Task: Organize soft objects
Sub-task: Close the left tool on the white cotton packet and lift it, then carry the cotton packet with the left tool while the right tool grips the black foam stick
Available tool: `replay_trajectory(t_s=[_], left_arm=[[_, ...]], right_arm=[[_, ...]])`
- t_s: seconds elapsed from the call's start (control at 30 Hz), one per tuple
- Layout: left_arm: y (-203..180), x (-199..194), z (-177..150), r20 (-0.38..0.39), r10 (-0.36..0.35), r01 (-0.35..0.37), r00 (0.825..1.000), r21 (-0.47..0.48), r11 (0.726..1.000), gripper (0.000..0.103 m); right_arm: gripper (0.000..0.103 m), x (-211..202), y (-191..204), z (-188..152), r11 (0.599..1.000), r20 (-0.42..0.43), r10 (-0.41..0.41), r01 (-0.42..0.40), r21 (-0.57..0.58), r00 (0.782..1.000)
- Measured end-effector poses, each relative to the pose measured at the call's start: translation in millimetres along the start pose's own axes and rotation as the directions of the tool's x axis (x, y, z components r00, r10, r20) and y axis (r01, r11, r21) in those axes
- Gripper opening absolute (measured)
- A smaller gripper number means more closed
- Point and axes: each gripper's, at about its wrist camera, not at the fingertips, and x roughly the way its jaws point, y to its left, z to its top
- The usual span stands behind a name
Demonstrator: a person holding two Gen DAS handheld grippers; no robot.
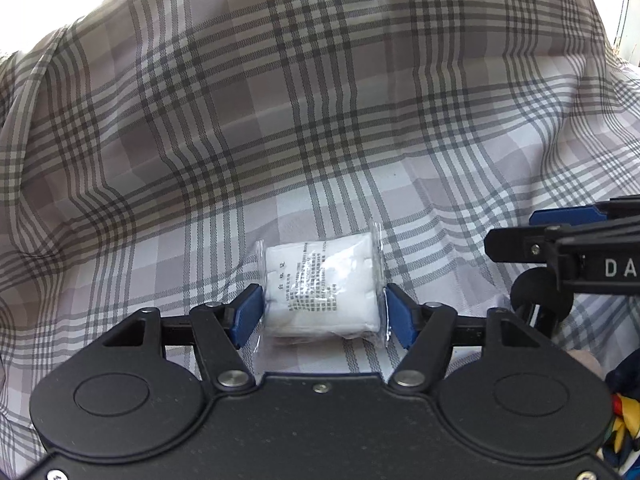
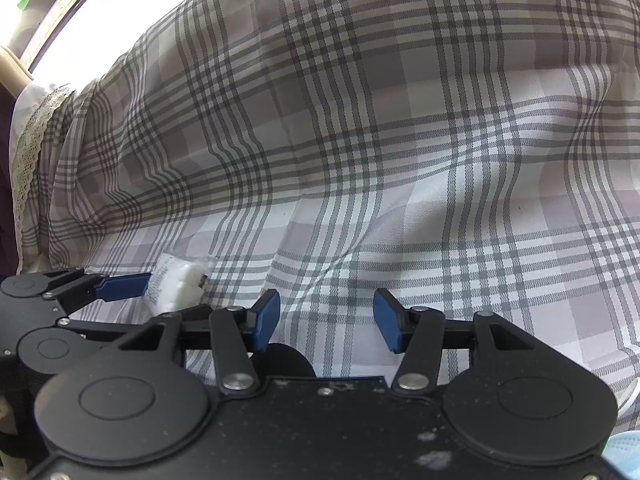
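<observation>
Left claw (image 1: 322, 312) grips white packet (image 1: 322, 284); print illegible; right claw (image 2: 326, 322) agape.

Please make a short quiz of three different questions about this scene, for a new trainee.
1. True or false: the right gripper holds something.
2. What lies between the left gripper's jaws?
A) a sock
B) a white packet in clear wrap
C) a sponge
3. What pattern has the cloth under everything?

Key:
1. False; its jaws stand open over bare cloth.
2. B, the white packet, with the blue pads at its sides.
3. Grey and white plaid.
</observation>
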Motion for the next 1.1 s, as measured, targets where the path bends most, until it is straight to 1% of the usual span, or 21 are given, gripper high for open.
replay_trajectory(t_s=[0.07,0.13,0.23,0.33,0.47,0.57,0.63,0.67,0.73,0.87,0.93,1.03,1.1], left_arm=[[4.0,1.2,1.9,-0.002,-0.016,0.016,1.0,-0.035,0.999,0.055],[8.6,0.2,2.9,-0.004,-0.029,0.029,1.0,-0.074,0.997,0.054],[15.4,-8.8,1.0,0.0,-0.024,0.024,1.0,-0.132,0.991,0.053],[25.2,-30.8,-2.3,0.01,0.015,-0.013,1.0,-0.19,0.982,0.053],[39.6,-75.2,-11.2,0.028,0.056,-0.047,0.998,-0.249,0.967,0.053],[50.2,-105.4,-24.8,0.02,0.038,-0.03,0.999,-0.308,0.951,0.053],[55.0,-122.5,-37.1,0.007,0.034,-0.03,0.999,-0.333,0.942,0.053],[55.5,-128.6,-43.6,0.001,0.038,-0.036,0.999,-0.339,0.94,0.053],[58.0,-145.8,-59.9,0.008,0.037,-0.031,0.999,-0.353,0.935,0.053],[63.2,-173.9,-94.1,0.004,0.004,-0.002,1.0,-0.393,0.92,0.053],[65.7,-188.6,-111.8,0.008,0.004,0.0,1.0,-0.407,0.914,0.053],[63.3,-206.8,-136.5,0.017,0.045,-0.035,0.999,-0.404,0.914,0.053],[60.1,-215.8,-151.4,0.016,0.065,-0.053,0.998,-0.402,0.914,0.053]], right_arm=[[0.052,0.2,3.8,-0.8,1.0,-0.001,-0.007,0.007,-0.023,1.0],[0.052,1.5,9.3,-1.8,0.998,-0.007,-0.017,0.016,-0.055,1.0],[0.052,1.3,17.7,-3.9,0.995,-0.007,-0.028,0.027,-0.099,1.0],[0.052,-0.8,25.1,-5.8,0.99,-0.001,-0.034,0.033,-0.134,0.999],[0.052,-5.1,40.8,-8.6,0.974,-0.028,-0.003,-0.004,-0.227,1.0],[0.052,-6.0,61.9,-16.3,0.934,-0.059,-0.055,0.03,-0.356,0.997],[0.053,-4.9,76.7,-25.1,0.89,-0.081,-0.109,0.061,-0.452,0.991],[0.053,-4.6,82.5,-29.7,0.864,-0.078,-0.141,0.085,-0.496,0.987],[0.054,-4.7,91.2,-35.4,0.836,-0.072,-0.176,0.111,-0.538,0.982],[0.054,-3.7,99.3,-37.5,0.817,-0.081,-0.22,0.138,-0.56,0.972],[0.054,-8.0,102.1,-35.9,0.814,-0.074,-0.208,0.131,-0.567,0.975],[0.054,-21.9,100.9,-24.9,0.844,-0.071,-0.161,0.1,-0.527,0.984],[0.058,-29.2,101.4,-18.1,0.858,-0.085,-0.134,0.073,-0.509,0.987]])
